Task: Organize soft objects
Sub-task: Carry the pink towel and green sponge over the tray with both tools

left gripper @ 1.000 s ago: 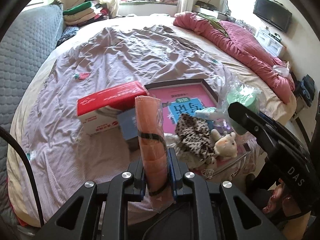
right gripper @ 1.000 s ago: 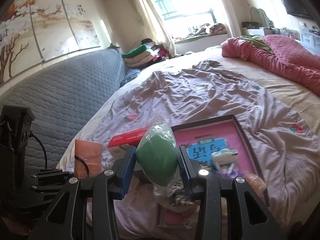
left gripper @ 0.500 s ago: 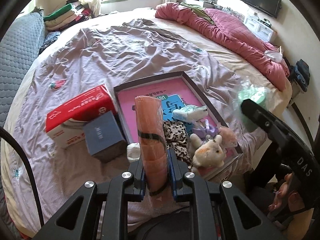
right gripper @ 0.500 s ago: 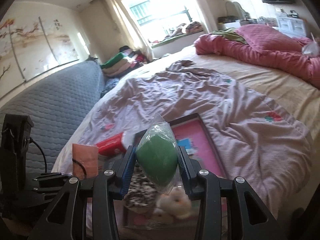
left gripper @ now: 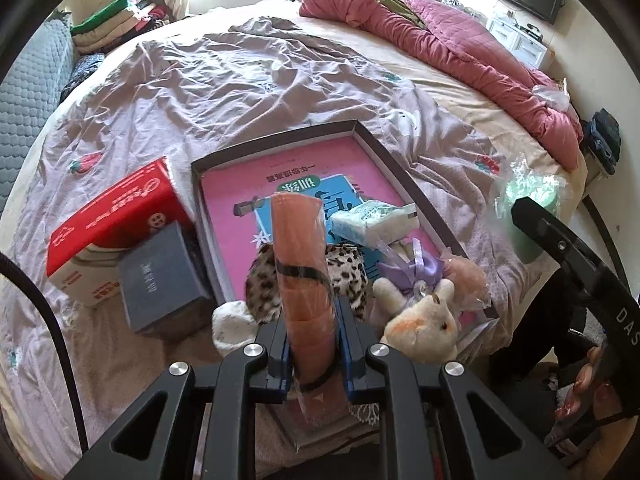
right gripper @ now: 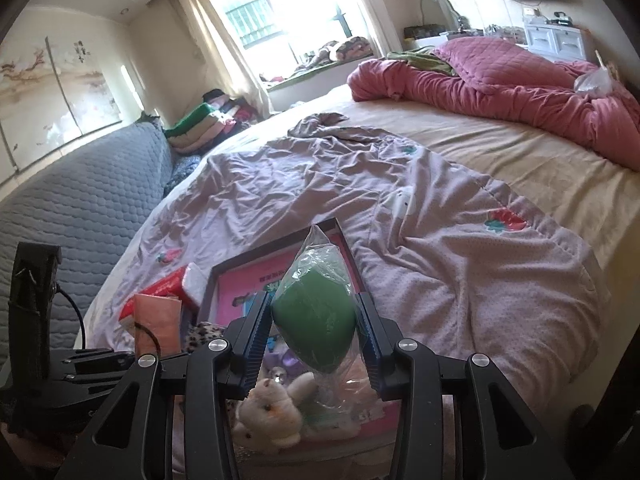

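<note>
Soft things were mid-sort: the left claw [left gripper: 311, 354] squeezed an orange roll [left gripper: 302, 276], the right claw [right gripper: 313, 354] squeezed a bagged green sponge [right gripper: 314, 330] over the tray [left gripper: 404, 176], both probably needing careful lowering in.

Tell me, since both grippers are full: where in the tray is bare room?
The tray's far half, pink book cover between the back rim and the tissue pack, is bare. The near end is crowded: leopard cloth, plush toy, purple bow.

White letters "DAS" stand on the right tongs' black arm [left gripper: 624, 320]; other print is not legible.
</note>
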### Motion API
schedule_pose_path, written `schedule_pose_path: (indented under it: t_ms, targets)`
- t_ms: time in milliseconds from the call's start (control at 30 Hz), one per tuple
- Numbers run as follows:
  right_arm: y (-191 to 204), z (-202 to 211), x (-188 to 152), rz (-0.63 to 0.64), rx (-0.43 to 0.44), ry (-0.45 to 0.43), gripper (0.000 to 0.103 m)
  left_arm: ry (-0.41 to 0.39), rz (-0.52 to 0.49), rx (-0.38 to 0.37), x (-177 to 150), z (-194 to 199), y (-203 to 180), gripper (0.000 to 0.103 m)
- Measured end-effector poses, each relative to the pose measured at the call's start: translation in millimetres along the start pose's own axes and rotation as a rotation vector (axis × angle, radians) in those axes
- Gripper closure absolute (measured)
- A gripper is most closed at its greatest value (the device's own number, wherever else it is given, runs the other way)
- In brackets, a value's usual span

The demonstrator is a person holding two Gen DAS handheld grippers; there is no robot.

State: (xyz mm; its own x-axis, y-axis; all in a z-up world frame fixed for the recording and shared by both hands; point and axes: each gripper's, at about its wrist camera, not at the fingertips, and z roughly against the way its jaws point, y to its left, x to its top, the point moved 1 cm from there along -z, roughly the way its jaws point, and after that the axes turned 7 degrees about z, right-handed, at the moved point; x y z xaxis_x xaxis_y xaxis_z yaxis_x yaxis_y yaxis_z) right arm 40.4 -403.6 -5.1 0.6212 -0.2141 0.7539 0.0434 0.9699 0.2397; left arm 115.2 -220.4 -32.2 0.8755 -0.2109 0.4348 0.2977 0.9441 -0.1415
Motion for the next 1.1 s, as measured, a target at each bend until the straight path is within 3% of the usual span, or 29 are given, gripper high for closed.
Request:
schedule_pose_path:
  t_ms: [300,700,1100]
  targets:
    - [-2.1,-24.6,0.3,0.022,-0.011,0.028,0.059,0.03,-0.006,0.0,6.2,-23.3,-1.8,0.084]
    - [2.0,-76.3,-7.9,0.09,-0.035,0.134,0.059,0.053,0.001,-0.002,10.5,-40.5,4.3,0.084]
    - [1.2,-101.8,-11.4,0.098,-0.062,0.189,0.058,0.048,0.012,-0.053,11.4,-46.3,9.4,0.084]
